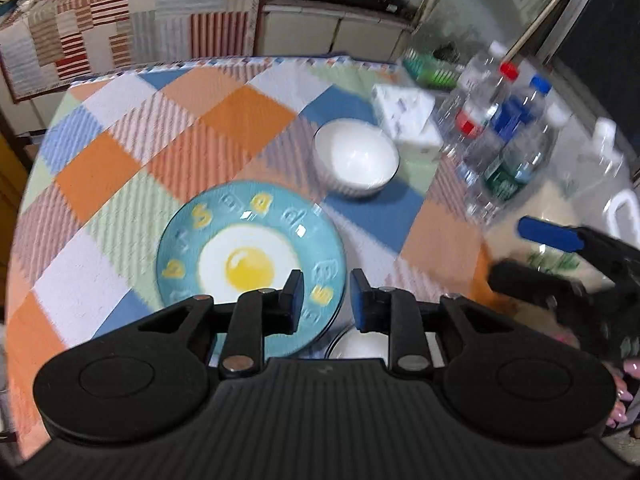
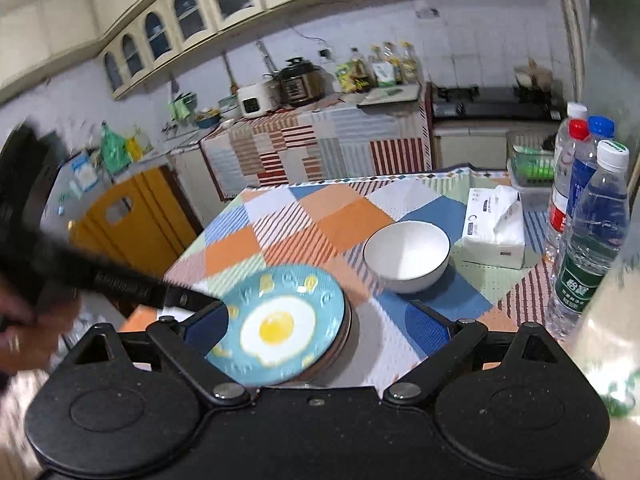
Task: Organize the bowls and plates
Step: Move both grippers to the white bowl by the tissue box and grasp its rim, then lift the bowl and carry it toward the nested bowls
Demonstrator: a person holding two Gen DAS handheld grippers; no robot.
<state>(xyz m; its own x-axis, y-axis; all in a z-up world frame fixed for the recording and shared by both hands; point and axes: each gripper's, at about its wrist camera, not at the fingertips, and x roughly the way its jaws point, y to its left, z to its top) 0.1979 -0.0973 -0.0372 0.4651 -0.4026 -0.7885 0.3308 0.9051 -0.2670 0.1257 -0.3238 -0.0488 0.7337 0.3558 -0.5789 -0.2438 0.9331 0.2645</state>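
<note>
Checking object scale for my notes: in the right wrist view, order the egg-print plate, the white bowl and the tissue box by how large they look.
1. Egg-print plate, clearly largest, though it is also nearest the camera.
2. White bowl and tissue box look about alike; the box sits farther back, so I would not rank them.

Round turquoise ceramic plate (image 1: pixel 248 256) (image 2: pixel 280 320), fried-egg print in centre, raised yellow letters on the rim. Lies flat atop a stack; darker plate edges (image 2: pixel 342 340) show beneath it. Glazed white ceramic bowl, thin dark rim (image 1: pixel 356 156) (image 2: pixel 406 254), upright, empty, beyond the plate, apart from it. A second white bowl's rim (image 1: pixel 360 346) shows partly hidden just beside the plate's near edge.
</note>
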